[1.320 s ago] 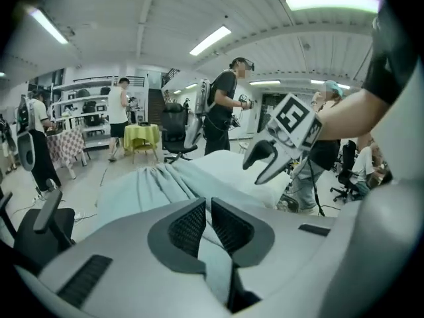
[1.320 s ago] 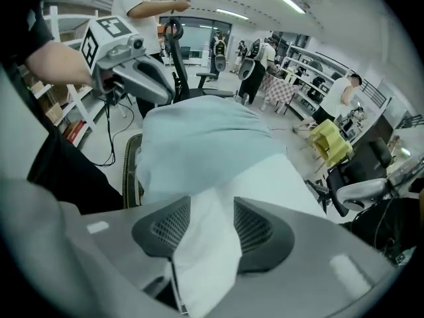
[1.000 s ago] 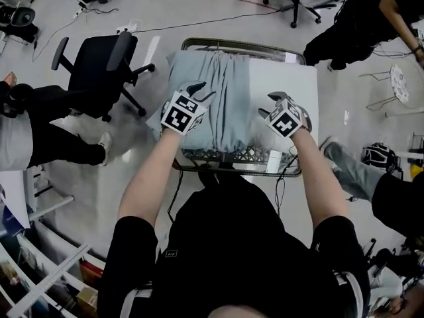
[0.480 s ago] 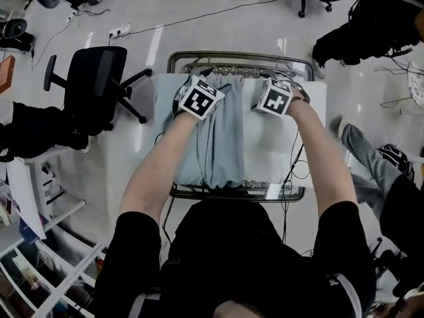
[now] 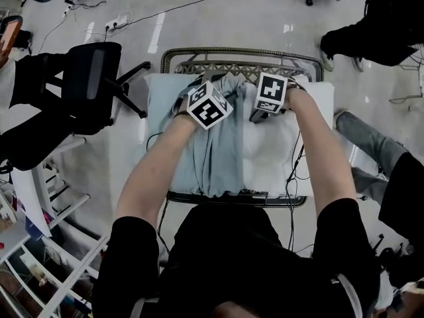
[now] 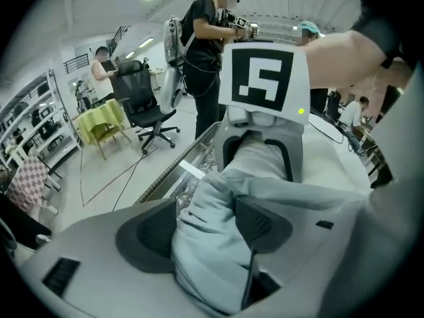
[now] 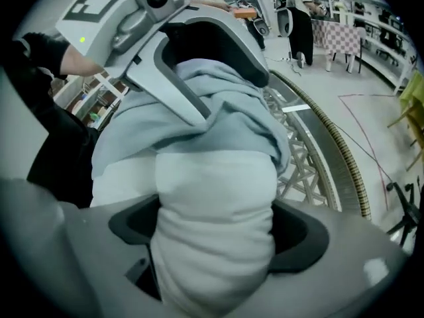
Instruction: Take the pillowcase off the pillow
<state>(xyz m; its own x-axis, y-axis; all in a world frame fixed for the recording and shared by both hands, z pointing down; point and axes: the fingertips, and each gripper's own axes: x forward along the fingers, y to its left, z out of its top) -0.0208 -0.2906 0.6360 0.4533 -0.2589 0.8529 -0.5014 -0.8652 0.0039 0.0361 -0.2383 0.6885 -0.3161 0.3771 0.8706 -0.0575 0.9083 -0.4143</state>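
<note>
Both grippers are down on the pillow [image 5: 273, 152], which lies flat across the worktop [image 5: 240, 52]. The pillowcase [image 5: 213, 159] is part-way off, I reckon; it covers the left half in rucked folds, and the right half shows bare white.

Left gripper [image 6: 205, 229] is in the cloth near the far edge. Its fingers [image 6: 141, 234] opened wide and have just been closing in again. A fat fold of pillowcase sits between them now, pads touching it on both sides, so I call that a pinch taking hold.

Right gripper [image 7: 215, 229] sits just beside it on the bare side. Its fingers [image 7: 303, 234] have just been opening and stand spread at full width, pushed down over a bulge of white pillow; no clamp yet, by my reading.

So the step in hand is taking hold, case in the left, pillow in the right. Next the right must close firmly on the stuffing, then the left drags the cloth leftward off it. The risk I see is the left fold slipping free, or the pillow sliding along with the case if the right holds too little.
</note>
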